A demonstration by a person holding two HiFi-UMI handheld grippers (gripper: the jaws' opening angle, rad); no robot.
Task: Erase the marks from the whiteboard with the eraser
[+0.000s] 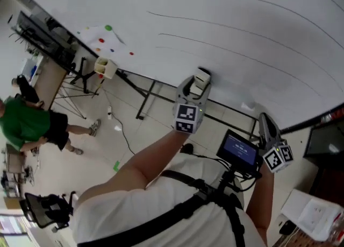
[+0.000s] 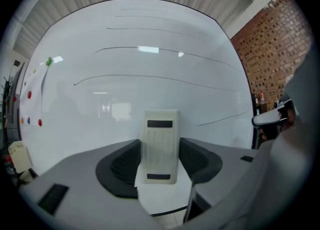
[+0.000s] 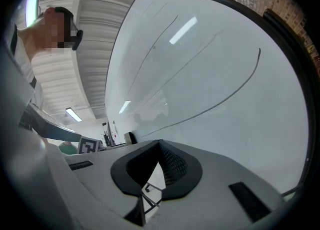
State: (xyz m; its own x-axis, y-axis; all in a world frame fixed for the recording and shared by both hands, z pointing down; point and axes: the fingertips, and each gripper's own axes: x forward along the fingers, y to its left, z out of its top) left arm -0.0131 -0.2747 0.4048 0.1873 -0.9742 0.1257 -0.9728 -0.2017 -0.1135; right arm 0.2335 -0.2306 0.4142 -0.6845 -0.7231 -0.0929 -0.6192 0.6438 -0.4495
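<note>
The whiteboard (image 1: 226,4) fills the top of the head view and carries several long curved black lines (image 1: 231,20). My left gripper (image 1: 199,83) is shut on a white eraser (image 1: 202,77), held just below the board's lower edge. In the left gripper view the eraser (image 2: 160,144) stands upright between the dark pads (image 2: 122,161), with the lined whiteboard (image 2: 140,63) straight ahead. My right gripper (image 1: 264,119) is lower right, near the board's bottom rail. In the right gripper view its jaws (image 3: 160,149) meet with nothing between them, beside the board (image 3: 225,63).
Coloured magnets (image 1: 108,27) and a cream holder (image 1: 105,67) sit at the board's lower left. A person in a green shirt (image 1: 21,122) stands on the tiled floor at left, near a tripod (image 1: 80,79) and chair (image 1: 45,208). A brick wall (image 2: 265,48) lies to the right.
</note>
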